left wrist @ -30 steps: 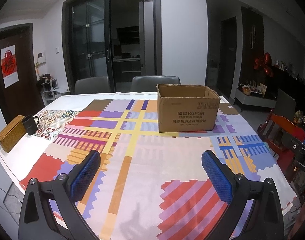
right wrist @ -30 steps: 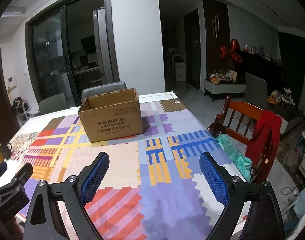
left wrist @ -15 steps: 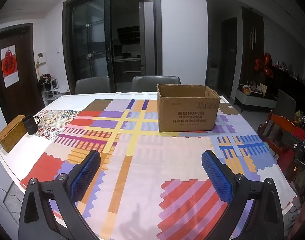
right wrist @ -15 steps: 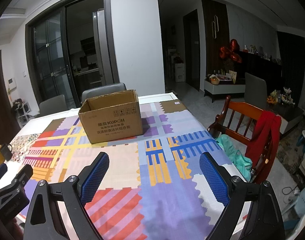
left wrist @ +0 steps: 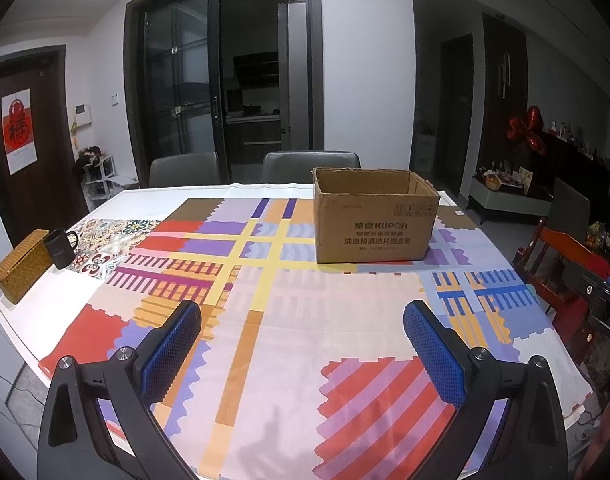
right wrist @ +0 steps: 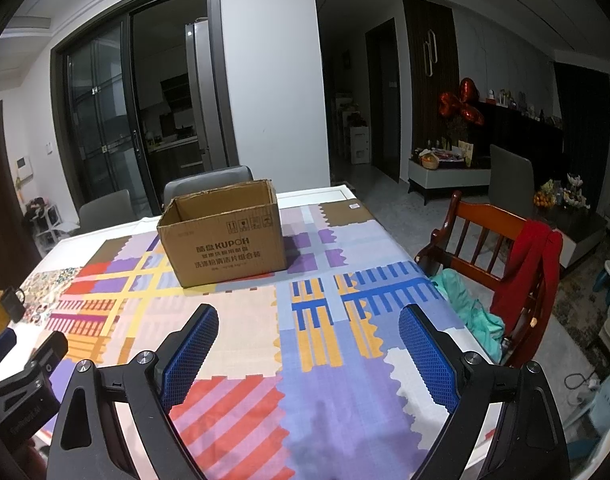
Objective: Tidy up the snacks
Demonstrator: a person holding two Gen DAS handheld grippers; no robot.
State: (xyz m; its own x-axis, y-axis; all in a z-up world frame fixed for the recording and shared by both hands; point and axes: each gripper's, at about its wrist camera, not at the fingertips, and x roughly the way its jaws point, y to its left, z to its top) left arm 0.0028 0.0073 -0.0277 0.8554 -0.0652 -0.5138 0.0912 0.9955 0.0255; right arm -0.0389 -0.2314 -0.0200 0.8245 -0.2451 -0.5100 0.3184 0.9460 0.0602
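An open brown cardboard box (left wrist: 375, 224) stands on the far right part of the table; it also shows in the right wrist view (right wrist: 225, 236). Its inside is hidden from both views. No snacks are in view. My left gripper (left wrist: 303, 312) is open and empty, held above the near part of the patterned tablecloth (left wrist: 289, 320), well short of the box. My right gripper (right wrist: 309, 316) is open and empty too, over the cloth (right wrist: 325, 360) to the right of the box. The left gripper's body (right wrist: 21, 384) shows at the lower left of the right wrist view.
A woven basket (left wrist: 21, 266) and a black mug (left wrist: 60, 248) sit at the table's left edge. Grey chairs (left wrist: 311, 166) stand behind the table. A wooden chair (right wrist: 501, 252) with a red garment and teal cloth stands at the right side.
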